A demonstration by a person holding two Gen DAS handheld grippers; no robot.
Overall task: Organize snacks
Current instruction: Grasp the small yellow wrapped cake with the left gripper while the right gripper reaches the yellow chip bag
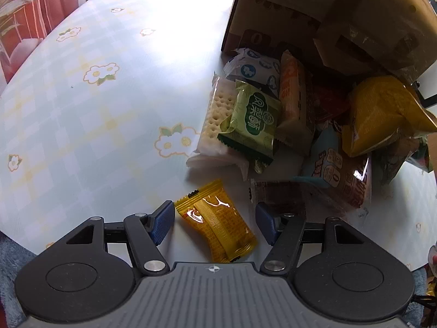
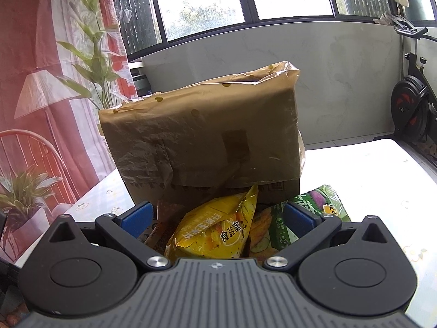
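My left gripper (image 1: 215,220) is open, its blue pads on either side of a small orange snack packet (image 1: 218,225) lying on the flowered tablecloth (image 1: 82,104). Beyond it lies a pile of snacks: a green packet (image 1: 252,120) on a clear cracker pack (image 1: 215,120), a white-blue packet (image 1: 254,68), an orange bar (image 1: 293,95) and a yellow chip bag (image 1: 382,114). My right gripper (image 2: 218,216) is open, straddling the yellow chip bag (image 2: 218,229), with a green packet (image 2: 322,205) by its right finger.
A cardboard box wrapped in brown plastic (image 2: 204,136) stands upright behind the snacks; it also shows in the left wrist view (image 1: 327,22). A brown-labelled packet (image 1: 344,175) lies right of the left gripper. Curtain, plants and an exercise bike (image 2: 409,104) lie beyond the table.
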